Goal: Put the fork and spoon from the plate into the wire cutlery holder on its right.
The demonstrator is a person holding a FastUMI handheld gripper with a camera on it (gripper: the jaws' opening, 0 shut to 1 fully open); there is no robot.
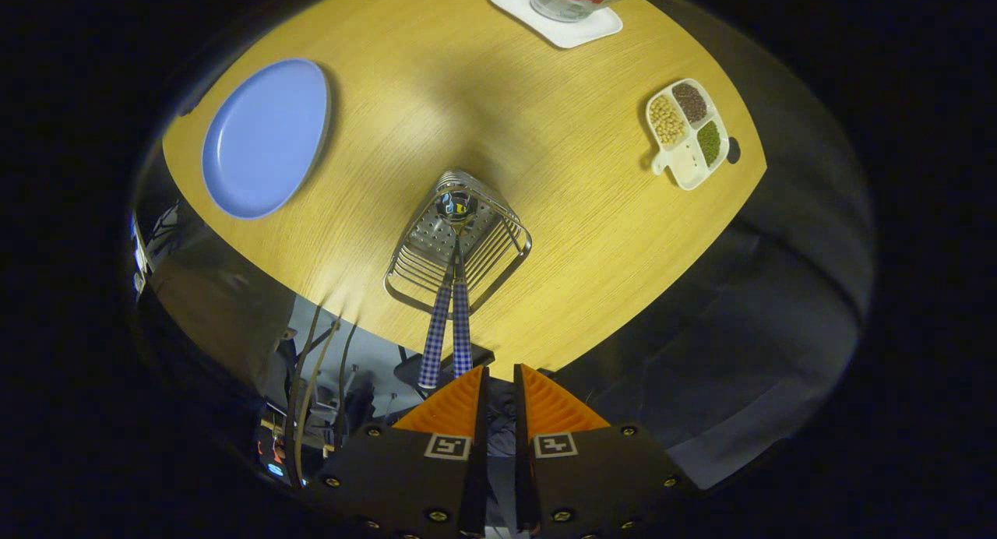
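The wire cutlery holder [498, 247] stands on the wooden table, just beyond my fingertips and seen from above. Two utensils with blue-checked handles stand in it, leaning toward me. One handle [434, 344] lies left of the other [462, 329], whose end comes close to my left fingertip [467, 399]. A shiny spoon bowl [456, 205] shows at the holder's bottom; the fork's head is hidden. The blue plate [265, 138] lies to the holder's left with nothing on it. My gripper [502, 371] hovers above the table's near edge, slightly open, with nothing between its fingers.
A white divided dish [689, 134] with beans and grains sits to the right of the holder. A white square tray [557, 17] with a clear cup on it stands at the far side. Cables [308, 383] and floor show past the table's near edge [545, 368].
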